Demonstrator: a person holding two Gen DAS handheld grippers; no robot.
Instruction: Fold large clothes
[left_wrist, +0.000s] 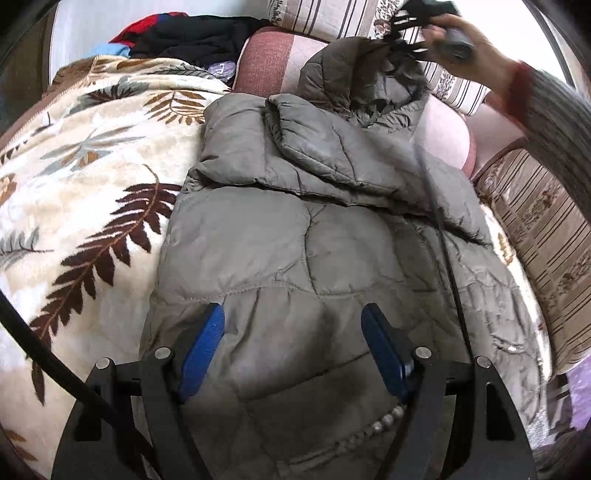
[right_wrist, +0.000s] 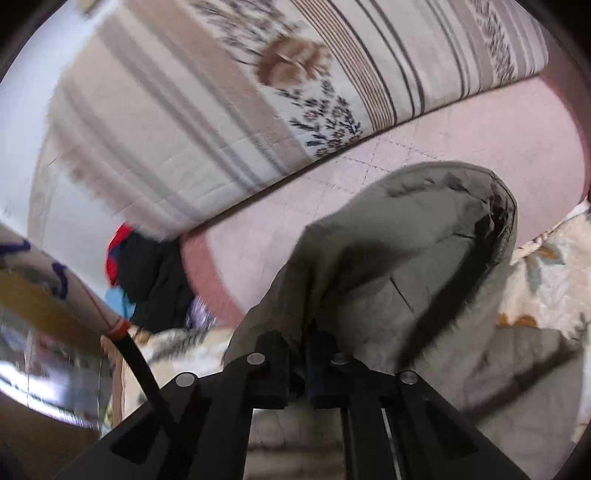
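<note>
An olive-grey quilted puffer jacket (left_wrist: 314, 236) lies on the bed, a sleeve folded across its chest. My left gripper (left_wrist: 293, 314) is open, its blue pads (left_wrist: 203, 347) hovering over the jacket's lower part, holding nothing. My right gripper (right_wrist: 308, 332) is shut on the jacket's hood (right_wrist: 406, 243) and lifts it off the bed. In the left wrist view the right gripper (left_wrist: 417, 33) shows at the far top right, holding the hood's fur edge (left_wrist: 402, 62).
A leaf-patterned blanket (left_wrist: 92, 192) covers the bed on the left. Pink and striped pillows (left_wrist: 280, 55) lie at the head. A pile of dark, red and blue clothes (left_wrist: 177, 37) sits at the far left. A striped quilt (left_wrist: 546, 236) lies on the right.
</note>
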